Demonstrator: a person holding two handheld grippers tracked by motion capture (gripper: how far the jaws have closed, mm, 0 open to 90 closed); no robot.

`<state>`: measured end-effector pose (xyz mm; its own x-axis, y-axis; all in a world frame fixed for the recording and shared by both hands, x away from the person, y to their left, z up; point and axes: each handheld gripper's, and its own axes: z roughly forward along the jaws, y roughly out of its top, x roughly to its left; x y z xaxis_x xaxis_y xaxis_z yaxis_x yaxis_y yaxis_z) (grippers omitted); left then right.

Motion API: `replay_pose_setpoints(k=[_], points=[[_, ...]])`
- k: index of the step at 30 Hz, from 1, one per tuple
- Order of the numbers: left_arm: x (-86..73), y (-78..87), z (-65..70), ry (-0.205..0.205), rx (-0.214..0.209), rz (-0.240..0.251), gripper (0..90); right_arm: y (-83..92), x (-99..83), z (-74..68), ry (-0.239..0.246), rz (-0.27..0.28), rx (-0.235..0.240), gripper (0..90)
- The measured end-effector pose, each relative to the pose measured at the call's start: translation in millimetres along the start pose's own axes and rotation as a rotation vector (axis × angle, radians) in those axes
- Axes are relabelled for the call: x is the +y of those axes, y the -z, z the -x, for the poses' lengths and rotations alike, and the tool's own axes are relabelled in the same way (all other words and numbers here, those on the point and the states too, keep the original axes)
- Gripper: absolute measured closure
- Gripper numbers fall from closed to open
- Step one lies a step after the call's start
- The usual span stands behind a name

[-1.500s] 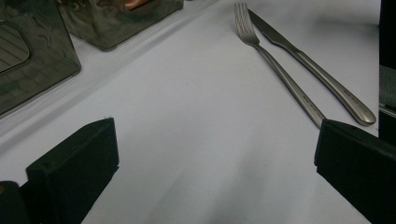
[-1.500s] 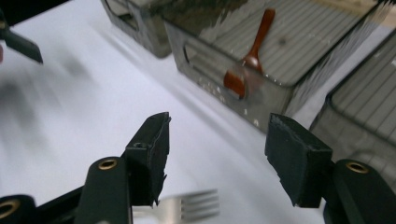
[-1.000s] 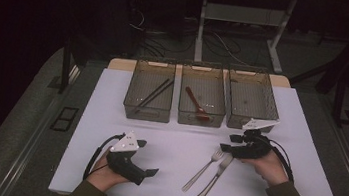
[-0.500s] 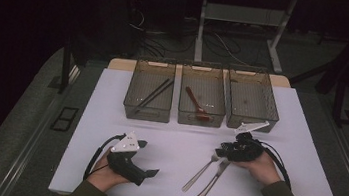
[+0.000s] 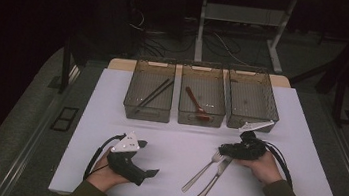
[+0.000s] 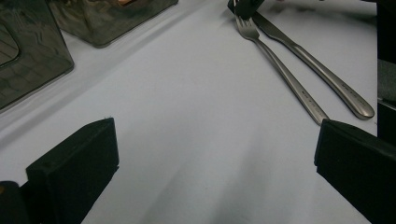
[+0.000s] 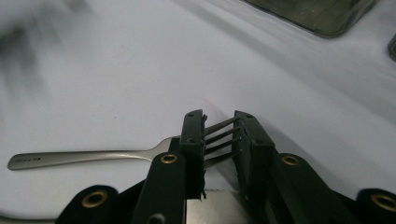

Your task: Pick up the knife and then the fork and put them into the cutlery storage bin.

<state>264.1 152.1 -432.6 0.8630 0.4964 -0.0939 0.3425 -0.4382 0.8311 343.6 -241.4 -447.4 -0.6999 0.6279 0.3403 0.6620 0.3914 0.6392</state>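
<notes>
Beside fork [image 7: 140,153]: knife [image 5: 213,178]; bins [image 5: 201,99] beyond.

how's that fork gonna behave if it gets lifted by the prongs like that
The fork looks like solid polished metal, so probably stiff, but slick between the right tongs, which have just been closing around its tines. The long handle sticks out sideways, so it may droop or pivot. It lies flat, so rolling seems unlikely.

Silver fork [image 5: 202,169] flat on table [image 5: 172,138]
</notes>
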Motion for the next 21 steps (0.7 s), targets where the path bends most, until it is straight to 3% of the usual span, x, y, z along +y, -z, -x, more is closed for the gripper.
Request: replay_pose_setpoints(k=[9, 21], points=[[0.1, 0.5, -0.2, -0.001, 0.001, 0.000, 0.0, 13.5, 3.8, 1.8, -0.012, 0.071, 0.079, 82.2], [0.3, 1.2, -0.4, -0.004, 0.003, -0.002, 0.0, 35.6, 11.0, -10.8, 0.003, 0.193, 0.199, 89.5]])
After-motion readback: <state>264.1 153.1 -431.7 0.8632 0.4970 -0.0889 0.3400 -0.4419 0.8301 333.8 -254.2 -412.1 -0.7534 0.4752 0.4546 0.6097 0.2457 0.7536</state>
